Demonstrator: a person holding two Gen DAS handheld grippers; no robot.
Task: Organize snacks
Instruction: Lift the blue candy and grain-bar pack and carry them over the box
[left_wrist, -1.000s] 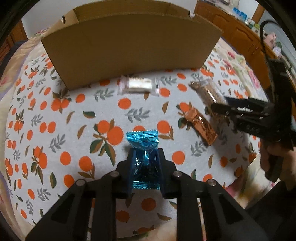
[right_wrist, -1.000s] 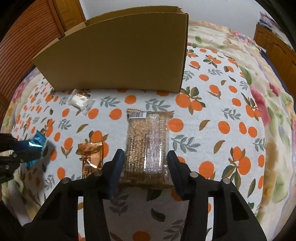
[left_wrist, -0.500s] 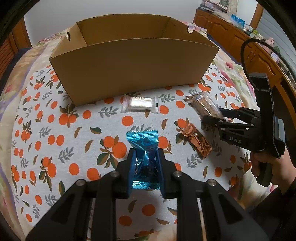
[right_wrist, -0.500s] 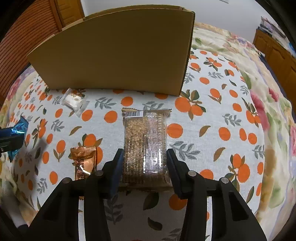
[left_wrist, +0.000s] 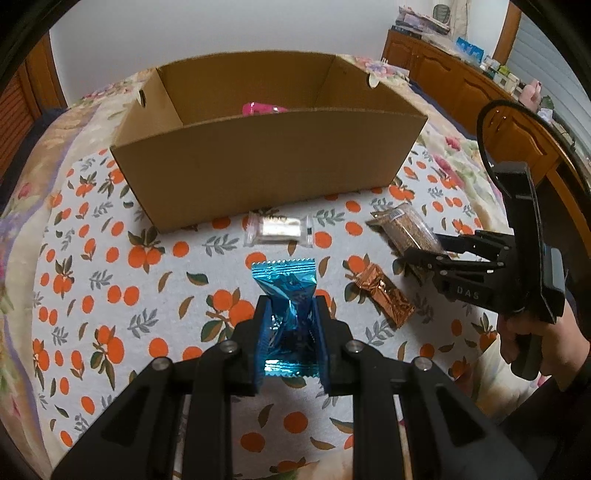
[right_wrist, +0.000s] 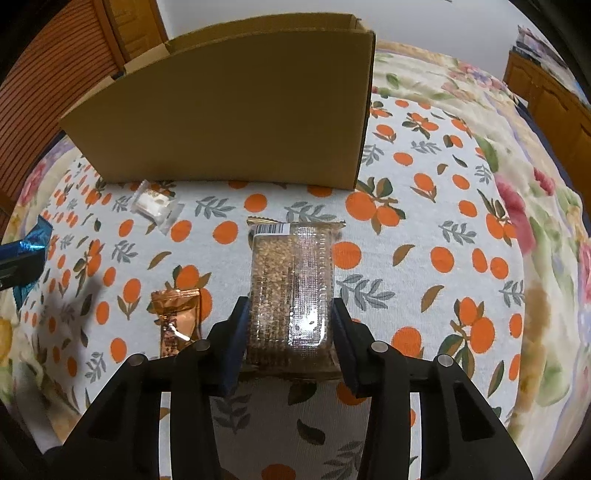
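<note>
Two grippers at work on snacks in front of a cardboard box

The left gripper (left_wrist: 289, 325) is clamped on a blue foil packet (left_wrist: 286, 295), held above the orange-print cloth (left_wrist: 110, 295). The right gripper (right_wrist: 290, 325) has its jaws closing around a clear pack of sesame bars (right_wrist: 291, 284) lying on the cloth. A copper wrapper (right_wrist: 177, 317) and a clear-wrapped white snack (right_wrist: 153, 205) lie nearby; something pink (left_wrist: 262, 109) sits inside the cardboard box (left_wrist: 266, 162).
</note>
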